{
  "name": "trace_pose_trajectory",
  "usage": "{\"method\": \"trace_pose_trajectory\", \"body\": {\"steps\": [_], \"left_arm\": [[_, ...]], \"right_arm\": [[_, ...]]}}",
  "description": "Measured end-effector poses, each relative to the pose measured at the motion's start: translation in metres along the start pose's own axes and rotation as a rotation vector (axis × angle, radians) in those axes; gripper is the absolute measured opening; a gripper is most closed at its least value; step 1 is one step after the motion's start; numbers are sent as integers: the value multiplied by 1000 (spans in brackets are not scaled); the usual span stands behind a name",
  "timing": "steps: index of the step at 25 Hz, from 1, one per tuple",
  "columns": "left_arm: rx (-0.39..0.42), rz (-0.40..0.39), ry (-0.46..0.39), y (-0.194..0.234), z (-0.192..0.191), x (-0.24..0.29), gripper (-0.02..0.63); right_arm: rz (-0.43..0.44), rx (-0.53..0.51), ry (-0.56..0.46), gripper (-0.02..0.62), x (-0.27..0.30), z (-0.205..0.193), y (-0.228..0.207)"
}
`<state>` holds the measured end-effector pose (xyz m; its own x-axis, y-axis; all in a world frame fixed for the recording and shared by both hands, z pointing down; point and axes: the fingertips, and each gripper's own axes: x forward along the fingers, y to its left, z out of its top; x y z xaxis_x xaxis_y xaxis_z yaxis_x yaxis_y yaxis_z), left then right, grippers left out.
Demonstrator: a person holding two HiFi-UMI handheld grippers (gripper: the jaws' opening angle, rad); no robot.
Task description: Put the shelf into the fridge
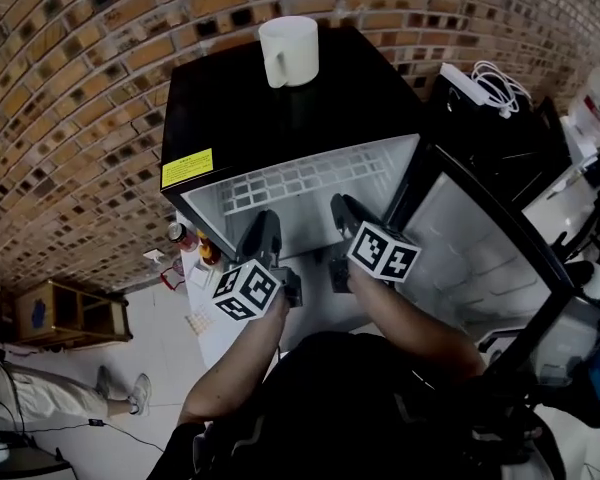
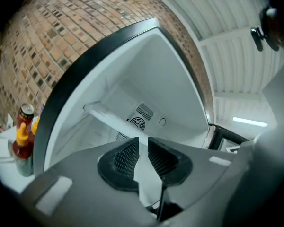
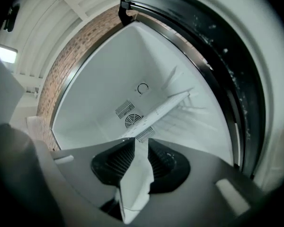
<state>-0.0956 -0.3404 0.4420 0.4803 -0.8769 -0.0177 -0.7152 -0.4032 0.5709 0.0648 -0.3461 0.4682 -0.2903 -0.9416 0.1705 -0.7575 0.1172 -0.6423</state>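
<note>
Clamping the front edge of the white wire shelf (image 1: 310, 180), the left gripper (image 2: 142, 143) has its ribbed pads drawn close together with the white rim pinched between them. The right gripper (image 3: 141, 143) pinches the same rim just beside it, its pads also closed on the shelf. Both reach into the open cavity of the black fridge (image 1: 280, 108), where the shelf spans from side wall to side wall, its far edge towards the back wall with the round vent (image 2: 138, 122). The door (image 1: 480, 238) stands open on the right. A white mug (image 1: 290, 51) sits on top of the fridge, and sauce bottles (image 2: 23, 136) stand to its left.
</note>
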Motion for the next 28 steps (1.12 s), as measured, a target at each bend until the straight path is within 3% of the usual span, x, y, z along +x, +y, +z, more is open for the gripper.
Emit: {"method": "trace_pose_trajectory", "body": {"steps": [2,7,11,15,21,28], "left_arm": [[58,-27,-3,-8,4,-12,34],[65,-57,-10,-13,8,-40,12],[123,-139,-30,-27,8,-68,-11],[103,-237,-24,-38,0,-86,-11],[103,-291,25,-34,-3,-104,-11],[80,-348,51,-44,10,-116,-11]], "right_arm": [[6,0,7,95,-8,-8,6],[41,-20,6,94,-32,-19,28],[83,-78,-9,94,-58,-22,50],[115,-137,-6,84,-82,-24,62],[149,-230,29,39,-96,-34,78],[219,-349,18,14,-121,-9,92]]}}
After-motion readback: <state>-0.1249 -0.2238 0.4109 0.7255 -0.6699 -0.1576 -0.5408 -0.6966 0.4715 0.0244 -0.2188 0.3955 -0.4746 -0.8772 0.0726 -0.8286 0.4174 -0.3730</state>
